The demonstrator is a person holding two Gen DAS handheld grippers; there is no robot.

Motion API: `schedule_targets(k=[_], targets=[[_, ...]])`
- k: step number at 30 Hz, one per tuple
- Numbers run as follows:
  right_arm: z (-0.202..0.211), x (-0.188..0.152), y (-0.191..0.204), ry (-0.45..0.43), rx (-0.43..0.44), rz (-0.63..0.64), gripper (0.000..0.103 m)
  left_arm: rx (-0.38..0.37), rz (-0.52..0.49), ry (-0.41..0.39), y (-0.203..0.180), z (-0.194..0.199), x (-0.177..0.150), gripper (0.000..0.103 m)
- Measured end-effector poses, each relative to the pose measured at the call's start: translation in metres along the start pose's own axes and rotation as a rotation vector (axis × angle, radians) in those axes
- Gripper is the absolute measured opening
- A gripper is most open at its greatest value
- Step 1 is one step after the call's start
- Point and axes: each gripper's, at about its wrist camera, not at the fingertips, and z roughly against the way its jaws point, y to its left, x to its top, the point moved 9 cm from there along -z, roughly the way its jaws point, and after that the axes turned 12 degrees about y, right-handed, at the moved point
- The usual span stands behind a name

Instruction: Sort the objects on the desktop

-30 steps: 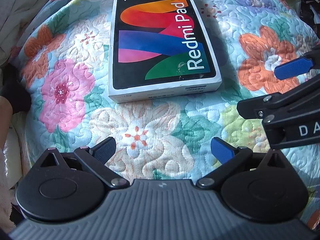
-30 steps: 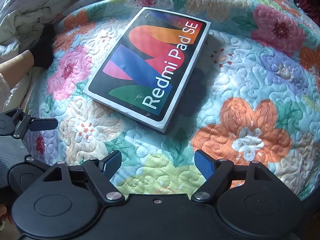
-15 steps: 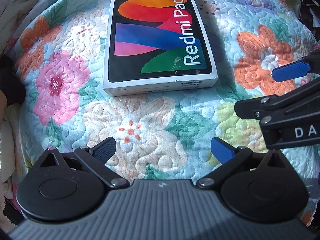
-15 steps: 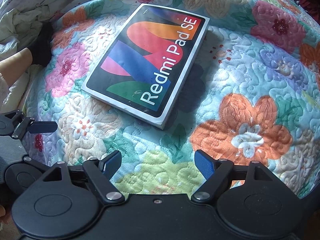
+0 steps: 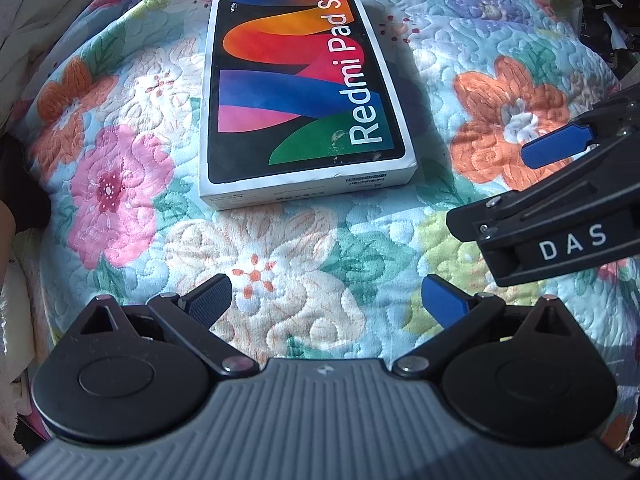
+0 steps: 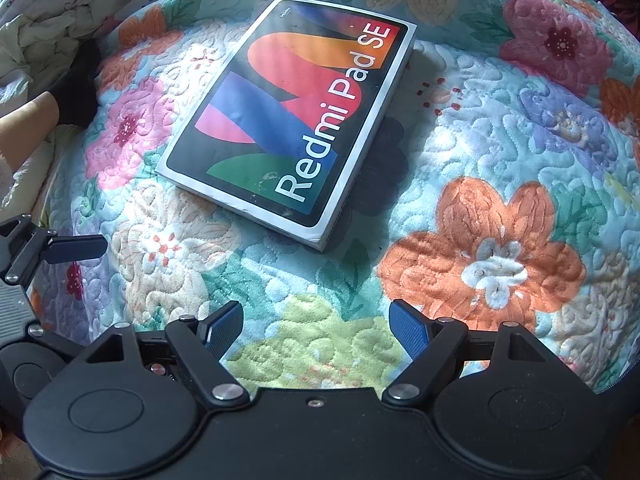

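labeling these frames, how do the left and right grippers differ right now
The left gripper has a grey ribbed body; the right gripper has a smooth black one. The tablet box lies straight ahead of the left but up-left of the right. Both are open, empty, over the floral quilt.

Bright colours on a floral quilt

The Redmi Pad SE box [image 5: 306, 92], white-edged with a black face, shows orange, red, blue, pink and green swirls under white lettering. Around the box, the pale blue quilt [image 5: 460, 40] carries pink, orange, cream and purple flowers with green leaves.
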Motion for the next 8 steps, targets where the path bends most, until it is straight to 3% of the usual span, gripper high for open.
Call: schedule_targets(k=[8], targets=[[-0.0002, 0.0003, -0.0003, 0.003, -0.003, 0.002, 0.084, 0.009, -0.008, -0.006, 0.002, -0.0001, 0.0009, 0.103]])
